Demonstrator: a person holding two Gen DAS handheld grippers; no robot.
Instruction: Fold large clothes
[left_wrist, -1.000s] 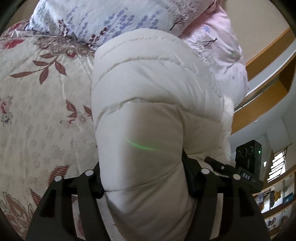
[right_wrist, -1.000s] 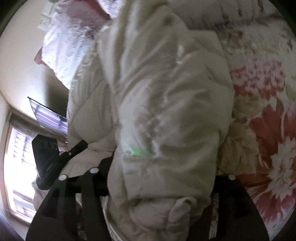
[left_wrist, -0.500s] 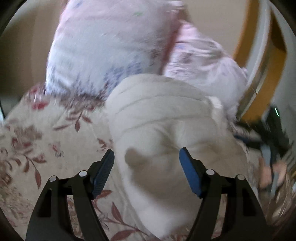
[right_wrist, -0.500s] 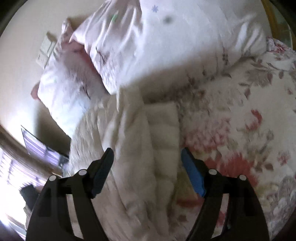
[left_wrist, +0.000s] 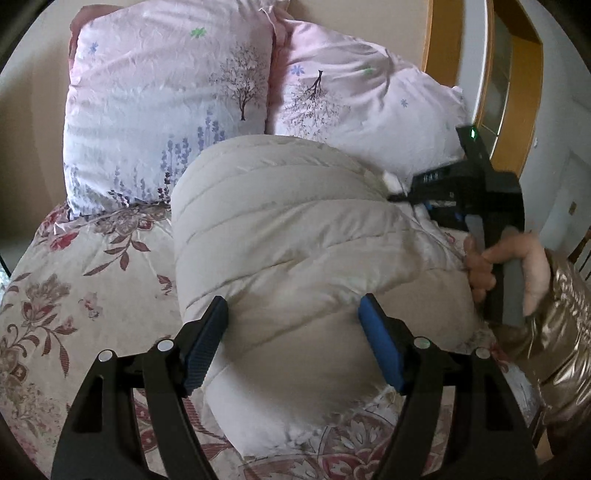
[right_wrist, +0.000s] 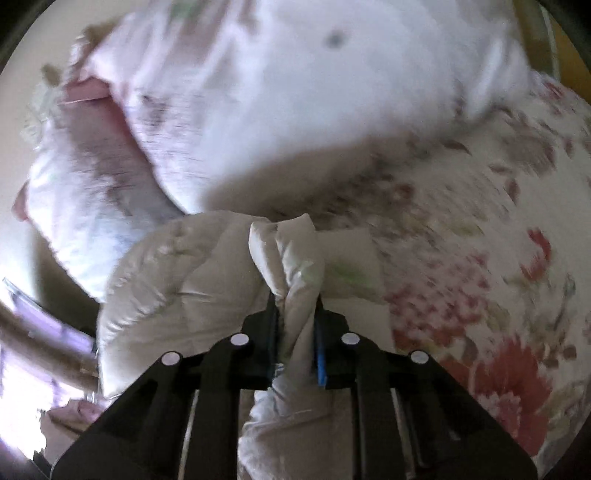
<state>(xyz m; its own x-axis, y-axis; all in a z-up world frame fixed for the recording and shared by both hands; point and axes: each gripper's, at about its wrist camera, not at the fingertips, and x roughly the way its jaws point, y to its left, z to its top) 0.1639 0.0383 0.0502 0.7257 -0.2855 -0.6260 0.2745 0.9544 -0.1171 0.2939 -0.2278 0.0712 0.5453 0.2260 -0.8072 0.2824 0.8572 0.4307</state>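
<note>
A cream quilted puffer jacket lies in a bulky folded bundle on the floral bedspread, its far end against the pillows. My left gripper is open, its blue-padded fingers spread just above the near end of the bundle. My right gripper is shut on a bunched fold of the jacket at the bundle's right edge. It also shows in the left wrist view, held by a hand at the far right side of the jacket.
Two pink printed pillows stand against the wall at the head of the bed. A wooden door frame is at the right. Open bedspread lies to the right of the jacket.
Both grippers let go of the jacket and pulled back as it settled on the bed. The left stays open; the right has closed again on a fold at the jacket's edge.
</note>
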